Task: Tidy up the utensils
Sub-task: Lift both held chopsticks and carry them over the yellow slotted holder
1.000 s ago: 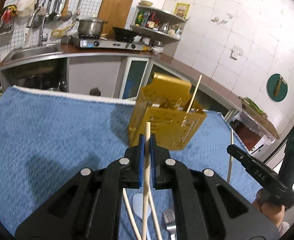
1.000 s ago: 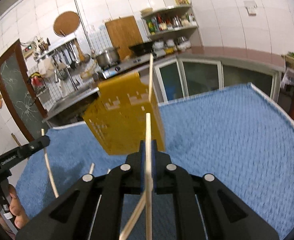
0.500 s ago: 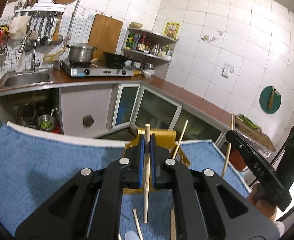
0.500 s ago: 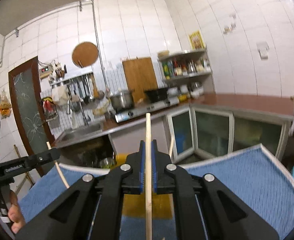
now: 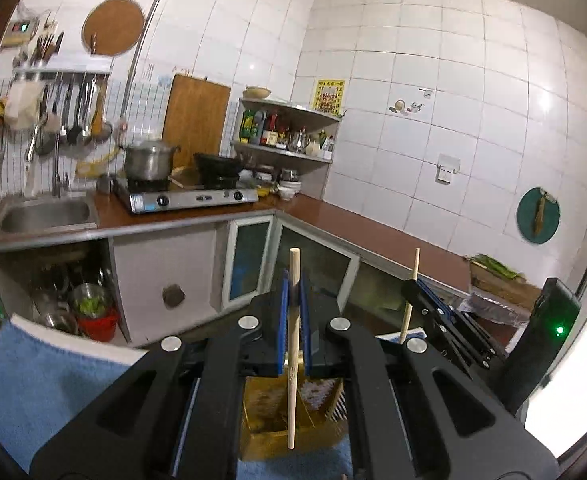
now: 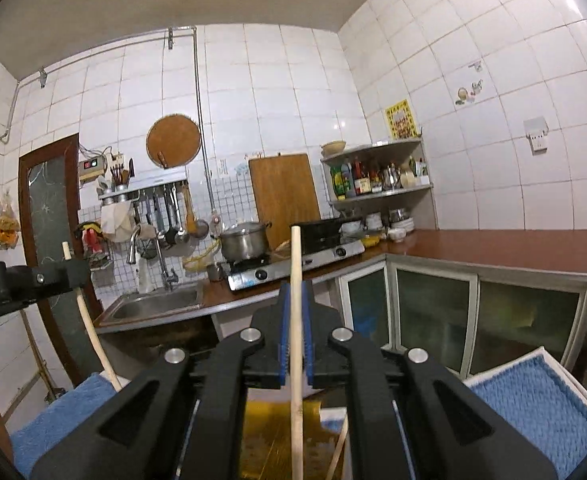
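Both my grippers have risen since a second ago, so the yellow utensil holder [image 5: 289,420] is now sitting low under my fingers on the blue towel [image 5: 45,380]. My left gripper [image 5: 292,320] is clenching one chopstick [image 5: 292,392] upright above the holder. My right gripper [image 6: 294,328] is gripping another chopstick [image 6: 296,280], also upright, over the holder's near side.

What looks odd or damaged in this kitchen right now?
The glass panel of the brown door at the left in the right wrist view is cracked, with lines spreading across it. Nothing else stands out.
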Demonstrator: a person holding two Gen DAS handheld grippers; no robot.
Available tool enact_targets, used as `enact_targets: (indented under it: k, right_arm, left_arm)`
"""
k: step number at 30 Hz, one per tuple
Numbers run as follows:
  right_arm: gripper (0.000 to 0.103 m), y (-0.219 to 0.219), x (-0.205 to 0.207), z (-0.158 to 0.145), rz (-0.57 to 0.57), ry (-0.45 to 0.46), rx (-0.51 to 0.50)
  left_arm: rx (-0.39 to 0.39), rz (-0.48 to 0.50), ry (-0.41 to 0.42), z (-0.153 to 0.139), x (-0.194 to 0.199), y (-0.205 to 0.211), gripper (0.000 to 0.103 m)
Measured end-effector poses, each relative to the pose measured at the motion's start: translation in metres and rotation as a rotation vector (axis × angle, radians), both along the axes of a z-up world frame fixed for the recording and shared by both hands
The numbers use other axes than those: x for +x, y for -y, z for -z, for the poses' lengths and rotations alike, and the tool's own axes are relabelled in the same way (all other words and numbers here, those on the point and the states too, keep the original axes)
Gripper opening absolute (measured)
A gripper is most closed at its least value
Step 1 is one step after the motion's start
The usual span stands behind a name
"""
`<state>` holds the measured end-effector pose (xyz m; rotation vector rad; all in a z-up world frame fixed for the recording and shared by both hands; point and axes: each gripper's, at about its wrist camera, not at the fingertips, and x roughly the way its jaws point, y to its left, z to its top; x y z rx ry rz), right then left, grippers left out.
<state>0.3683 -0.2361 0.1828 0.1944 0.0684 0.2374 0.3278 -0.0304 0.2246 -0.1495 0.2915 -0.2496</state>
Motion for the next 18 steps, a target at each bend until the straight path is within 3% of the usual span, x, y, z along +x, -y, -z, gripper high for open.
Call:
enact_targets:
  k: [3, 8, 18]
  right_arm:
    - [0.006, 0.003, 0.006, -0.004, 0.016, 0.036, 0.016]
    - [0.006, 0.005, 0.017, -0.003, 0.034, 0.091, 0.019]
    - [0.006, 0.010, 0.027, 0.065, 0.023, 0.035, -0.028]
  left_arm:
    - [0.053, -0.026, 0.034, -0.002, 0.010, 0.007, 0.004]
    - [0.055, -0.050, 0.028, 0.016, 0.031, 0.011, 0.004]
    - [0.139, -0.076, -0.036, 0.093, 0.053, 0.023, 0.004]
